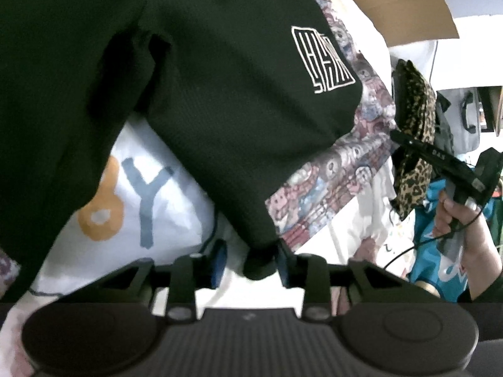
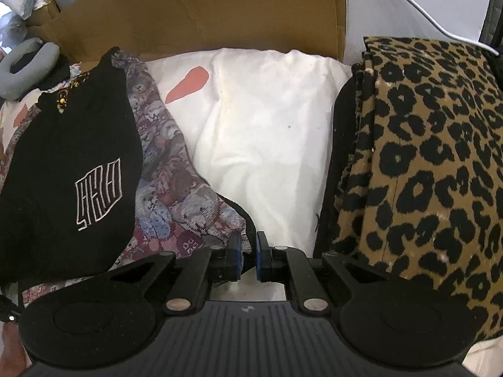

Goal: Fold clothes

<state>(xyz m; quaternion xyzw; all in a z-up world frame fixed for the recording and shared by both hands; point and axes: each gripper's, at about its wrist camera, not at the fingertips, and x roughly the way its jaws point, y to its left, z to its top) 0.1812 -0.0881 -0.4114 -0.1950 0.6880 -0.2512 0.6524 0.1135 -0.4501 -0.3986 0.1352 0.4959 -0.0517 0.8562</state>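
A black garment [image 1: 204, 94] with a white line logo [image 1: 323, 59] drapes over a bear-print cloth [image 1: 339, 172]. One corner of it hangs between the fingers of my left gripper [image 1: 251, 260]. That corner rests against the right pad while the left pad stands apart from it, so the jaws are open. My right gripper [image 2: 248, 251] is shut on a thin black edge that seems to belong to the leopard-print garment [image 2: 424, 157]. In the left wrist view the leopard-print garment [image 1: 415, 116] hangs from that gripper, which a hand [image 1: 456, 223] holds up. The right wrist view shows the black garment [image 2: 69, 157] at the left.
White bedding [image 2: 267, 125] lies between the two garments, with a cardboard box [image 2: 220, 9] behind it. A grey neck pillow [image 2: 28, 59] sits at the far left. A white pillow with printed letters [image 1: 141, 194] lies under the black garment. Bags [image 1: 468, 119] and a teal item [image 1: 437, 260] crowd the right.
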